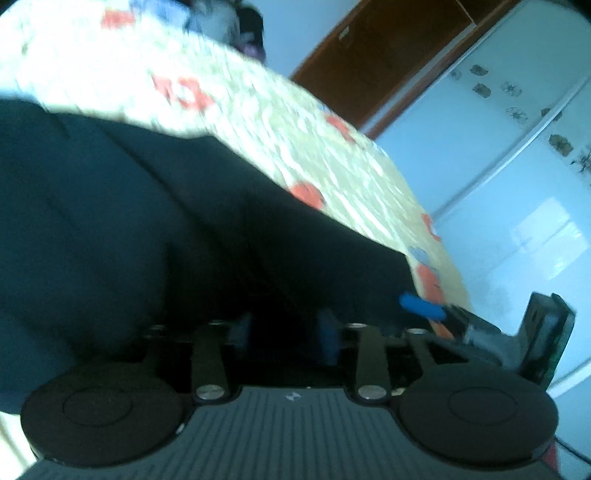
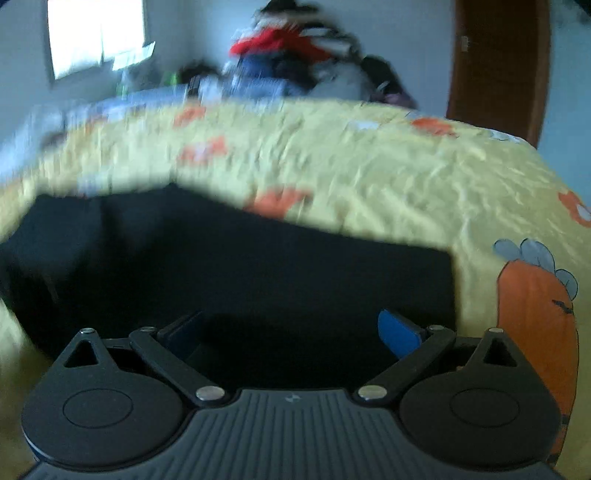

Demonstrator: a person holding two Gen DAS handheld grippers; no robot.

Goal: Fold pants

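Note:
Dark pants (image 1: 147,221) lie spread on the bed and fill the left and middle of the left wrist view. My left gripper (image 1: 286,332) hovers low over them, its blue pads apart; the gap between them is too dark to show any cloth in it. To the right, at the pants' edge, a blue fingertip (image 1: 421,308) of my right gripper shows. In the right wrist view the pants (image 2: 240,258) form a flat dark shape with a straight right edge. My right gripper (image 2: 291,332) stands wide open just above them, nothing between its pads.
A yellow bedspread (image 2: 369,166) with orange carrot prints covers the bed. A pile of clothes (image 2: 288,48) sits beyond its far side, a window (image 2: 96,33) at the left, a brown door (image 2: 495,66) at the right. A white wardrobe (image 1: 517,147) stands past the bed's edge.

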